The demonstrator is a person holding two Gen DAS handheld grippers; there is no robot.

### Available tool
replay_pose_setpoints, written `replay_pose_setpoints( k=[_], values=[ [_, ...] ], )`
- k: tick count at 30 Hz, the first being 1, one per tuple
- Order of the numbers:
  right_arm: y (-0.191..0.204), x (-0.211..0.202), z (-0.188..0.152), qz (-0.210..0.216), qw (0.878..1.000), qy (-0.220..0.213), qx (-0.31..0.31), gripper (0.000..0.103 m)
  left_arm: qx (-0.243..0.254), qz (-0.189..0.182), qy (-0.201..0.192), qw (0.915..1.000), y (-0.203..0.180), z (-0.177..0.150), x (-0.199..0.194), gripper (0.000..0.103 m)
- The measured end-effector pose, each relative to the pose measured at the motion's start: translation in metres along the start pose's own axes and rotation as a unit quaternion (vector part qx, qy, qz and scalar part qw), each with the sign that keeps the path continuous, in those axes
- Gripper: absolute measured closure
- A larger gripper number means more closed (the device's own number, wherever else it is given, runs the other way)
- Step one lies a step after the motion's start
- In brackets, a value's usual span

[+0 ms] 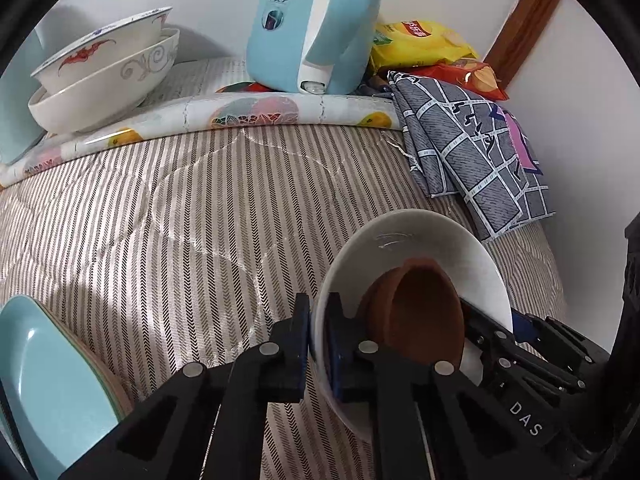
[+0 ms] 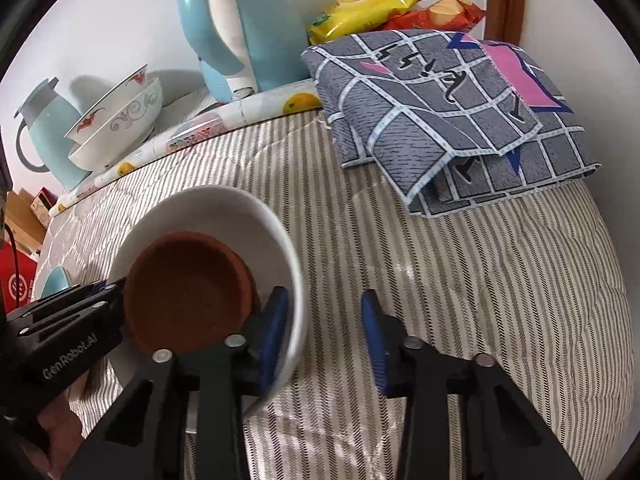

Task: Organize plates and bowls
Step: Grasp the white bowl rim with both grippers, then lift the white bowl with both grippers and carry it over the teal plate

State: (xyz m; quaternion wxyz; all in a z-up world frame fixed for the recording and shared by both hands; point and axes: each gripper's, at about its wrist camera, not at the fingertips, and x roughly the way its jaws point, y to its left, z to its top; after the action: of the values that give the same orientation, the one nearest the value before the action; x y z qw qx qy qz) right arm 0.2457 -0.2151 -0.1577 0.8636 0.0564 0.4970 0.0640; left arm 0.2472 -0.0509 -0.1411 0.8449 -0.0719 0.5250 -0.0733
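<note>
A white bowl with a small brown dish lying inside it sits tilted on the striped cover. My left gripper is shut on the bowl's rim, one pad inside and one outside. My right gripper straddles the opposite rim. Its left finger is inside the bowl next to the brown dish. Its right finger stands clear of the wall outside, so those jaws are open.
Two patterned bowls are stacked at the back left beside a blue jug. A blue kettle, snack bags and a folded checked cloth fill the back right. Light blue plates lie near left.
</note>
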Motion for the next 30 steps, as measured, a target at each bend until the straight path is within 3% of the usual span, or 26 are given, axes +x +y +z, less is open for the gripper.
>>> replay_pose_setpoints(
  k=[5, 21, 30],
  values=[
    [0.006, -0.001, -0.001, 0.013, 1.000, 0.002, -0.004, 0.092, 0.008, 0.005, -0.005, 0.9999, -0.003, -0.002, -0.002, 0.094],
    [0.000, -0.017, -0.028, 0.022, 0.999, 0.011, 0.033, 0.092, 0.023, 0.008, 0.001, 0.9997, -0.011, -0.027, -0.020, 0.095],
    [0.010, -0.039, -0.038, 0.019, 0.999, -0.006, 0.027, 0.092, 0.022, 0.008, -0.014, 0.9996, -0.008, -0.037, -0.044, 0.095]
  ],
)
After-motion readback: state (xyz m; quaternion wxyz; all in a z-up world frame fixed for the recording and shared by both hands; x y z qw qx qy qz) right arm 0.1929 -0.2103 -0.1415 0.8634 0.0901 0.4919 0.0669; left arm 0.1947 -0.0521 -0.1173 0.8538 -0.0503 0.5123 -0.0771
